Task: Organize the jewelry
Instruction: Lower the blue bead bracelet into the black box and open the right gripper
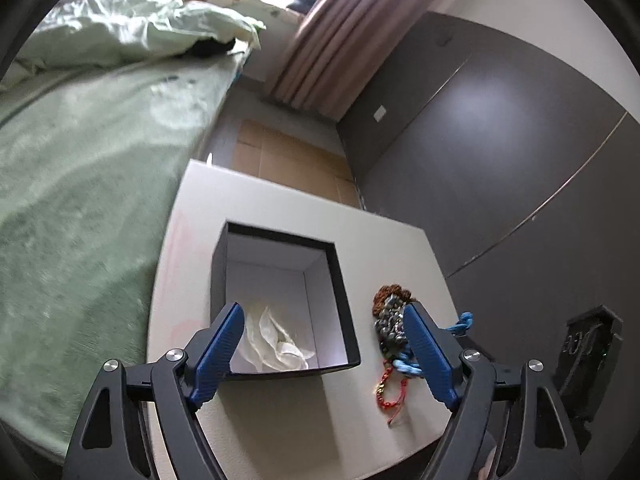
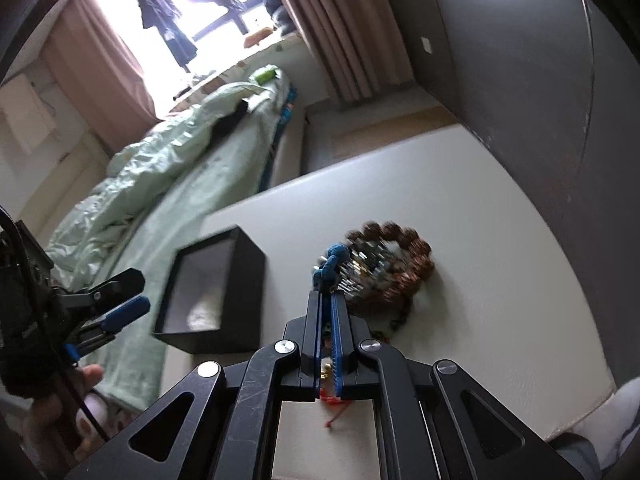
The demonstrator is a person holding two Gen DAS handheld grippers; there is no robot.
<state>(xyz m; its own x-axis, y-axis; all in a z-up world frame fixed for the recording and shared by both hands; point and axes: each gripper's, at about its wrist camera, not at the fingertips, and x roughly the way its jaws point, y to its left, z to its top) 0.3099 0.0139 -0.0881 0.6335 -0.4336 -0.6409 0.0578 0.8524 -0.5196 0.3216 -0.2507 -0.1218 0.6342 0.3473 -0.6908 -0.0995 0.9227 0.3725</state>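
Note:
An open black box (image 1: 340, 280) with a white lining stands on the white table (image 1: 280, 420); a crumpled white tissue (image 1: 276, 340) lies inside. Right of the box lies a jewelry pile (image 1: 390, 320) of brown beads, dark stones, a blue cord (image 1: 464, 320) and a red bead string (image 1: 394, 396). My left gripper (image 1: 323, 308) hangs open above the box's near right corner, with nothing between its pads. In the right wrist view the right gripper (image 2: 326, 300) is shut on the blue cord (image 2: 330, 264), whose knot sticks out past the tips, just before the brown bead bracelet (image 2: 404, 252). The left gripper (image 2: 136, 292) shows beside the box (image 2: 240, 280).
A bed with green bedding (image 1: 80, 200) runs along the table's left side. A dark wardrobe (image 1: 500, 140) rises behind and to the right, with curtains (image 1: 332, 40) and bare floor (image 1: 280, 152) beyond. A hand (image 2: 60, 412) holds the left gripper.

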